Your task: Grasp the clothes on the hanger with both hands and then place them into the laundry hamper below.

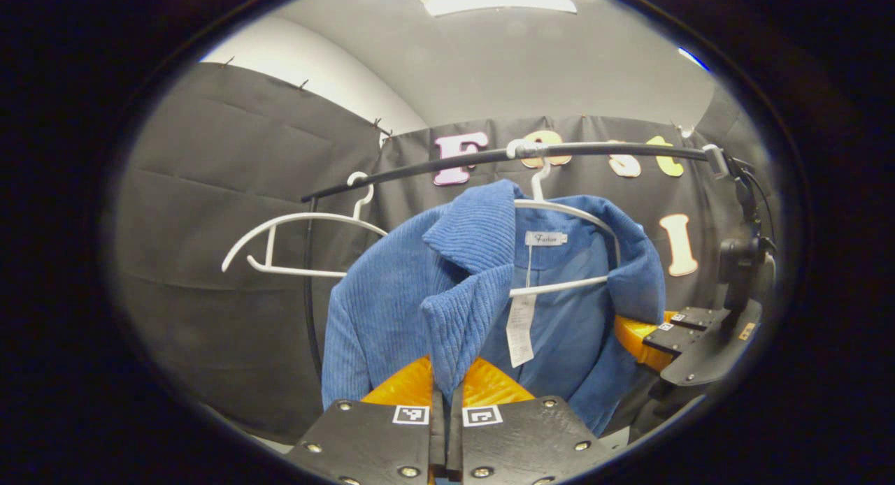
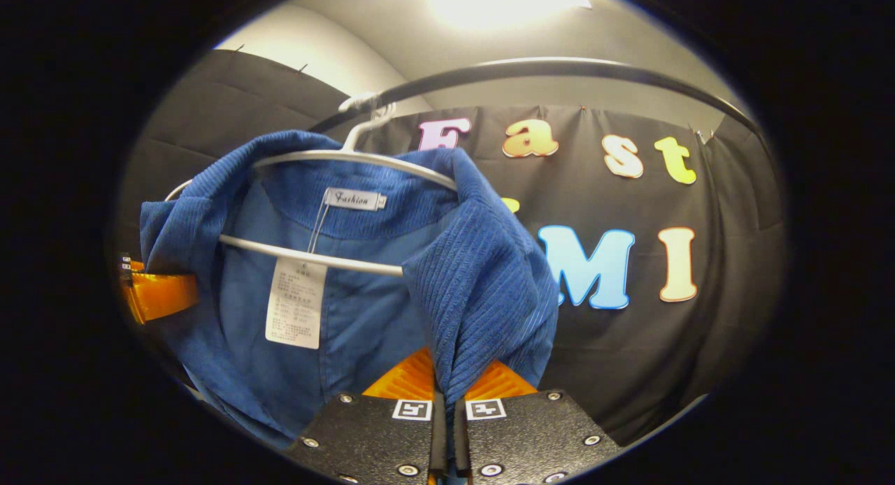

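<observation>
A blue corduroy jacket (image 1: 412, 289) hangs on a white hanger (image 1: 559, 212) from a dark curved rail (image 1: 615, 149). My left gripper (image 1: 445, 394) is shut on the jacket's front lapel, its orange fingers (image 1: 402, 387) pressed on the cloth. In the right gripper view the same jacket (image 2: 349, 317) hangs on the hanger (image 2: 314, 258), and my right gripper (image 2: 447, 387) is shut on its other lapel. The right gripper also shows at the jacket's far side (image 1: 692, 338) in the left gripper view, and the left one at the edge (image 2: 157, 293) of the right gripper view.
An empty white hanger (image 1: 294, 240) hangs on the rail to the left of the jacket. A black upright post (image 1: 308, 289) carries the rail. Black cloth walls stand close behind. White tags (image 2: 294, 303) dangle inside the jacket's collar.
</observation>
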The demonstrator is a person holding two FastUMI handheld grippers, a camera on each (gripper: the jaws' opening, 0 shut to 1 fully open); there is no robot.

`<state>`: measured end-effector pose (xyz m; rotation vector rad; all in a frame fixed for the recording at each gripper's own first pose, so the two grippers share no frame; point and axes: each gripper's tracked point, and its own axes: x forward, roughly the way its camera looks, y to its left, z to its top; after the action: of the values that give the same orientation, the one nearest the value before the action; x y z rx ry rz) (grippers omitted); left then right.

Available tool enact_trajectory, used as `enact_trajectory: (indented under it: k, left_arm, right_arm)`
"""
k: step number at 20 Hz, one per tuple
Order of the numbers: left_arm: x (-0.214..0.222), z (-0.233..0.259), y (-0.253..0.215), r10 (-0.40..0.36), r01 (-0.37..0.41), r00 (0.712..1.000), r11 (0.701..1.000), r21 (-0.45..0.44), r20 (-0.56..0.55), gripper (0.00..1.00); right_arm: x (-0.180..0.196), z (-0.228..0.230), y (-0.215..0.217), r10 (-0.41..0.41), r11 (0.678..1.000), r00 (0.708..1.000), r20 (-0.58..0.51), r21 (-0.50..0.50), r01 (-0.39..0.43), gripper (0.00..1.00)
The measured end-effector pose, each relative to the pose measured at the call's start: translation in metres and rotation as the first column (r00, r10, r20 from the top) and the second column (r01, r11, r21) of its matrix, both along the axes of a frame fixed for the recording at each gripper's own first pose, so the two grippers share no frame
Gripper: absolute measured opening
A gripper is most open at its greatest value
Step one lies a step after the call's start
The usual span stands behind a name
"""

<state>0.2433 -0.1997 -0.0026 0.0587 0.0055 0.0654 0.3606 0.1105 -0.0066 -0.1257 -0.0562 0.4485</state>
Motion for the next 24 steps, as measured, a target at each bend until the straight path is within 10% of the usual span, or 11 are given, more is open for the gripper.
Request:
enact_trajectory:
  k: [11, 24]
  left_arm:
    - [-0.032, 0.097, 0.06, 0.087, -0.099, 0.982, 0.993, 0.064, 0.168, 0.0]
    - [0.03, 0.151, 0.14, 0.106, -0.115, 0.967, 0.993, 0.024, 0.233, 0.0]
  right_arm:
    - [0.02, 0.08, -0.076, -0.19, 0.973, 0.969, 0.157, 0.161, 0.165, 0.04]
    - [0.119, 0.047, -0.099, -0.299, 0.904, 0.954, -0.01, 0.318, 0.286, 0.04]
